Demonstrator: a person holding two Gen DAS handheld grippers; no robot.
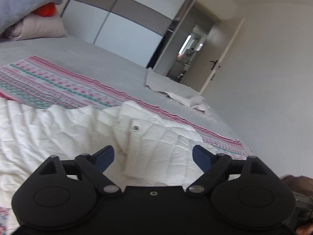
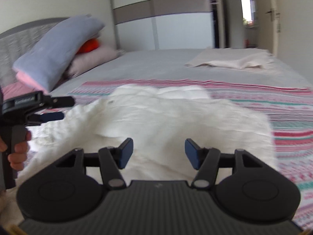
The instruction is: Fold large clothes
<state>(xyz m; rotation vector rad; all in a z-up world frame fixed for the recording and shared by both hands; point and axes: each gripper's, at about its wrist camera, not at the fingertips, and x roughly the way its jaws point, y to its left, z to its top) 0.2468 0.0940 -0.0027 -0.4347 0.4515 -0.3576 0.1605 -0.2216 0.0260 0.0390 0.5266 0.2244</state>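
Observation:
A white quilted jacket (image 1: 82, 129) with a metal snap (image 1: 135, 128) lies spread on a pink and green patterned cloth (image 1: 45, 84) on the bed. It also shows in the right wrist view (image 2: 166, 117). My left gripper (image 1: 153, 156) is open just above the jacket, holding nothing. It also appears at the left of the right wrist view (image 2: 58, 107). My right gripper (image 2: 158, 152) is open above the jacket's near part, holding nothing.
The bed has a grey sheet (image 2: 148, 66). Pillows (image 2: 52, 51) are stacked at the headboard. A beige cloth (image 2: 234, 61) lies crumpled at the far corner. A sliding wardrobe (image 2: 162, 19) and an open door (image 1: 217, 58) stand beyond the bed.

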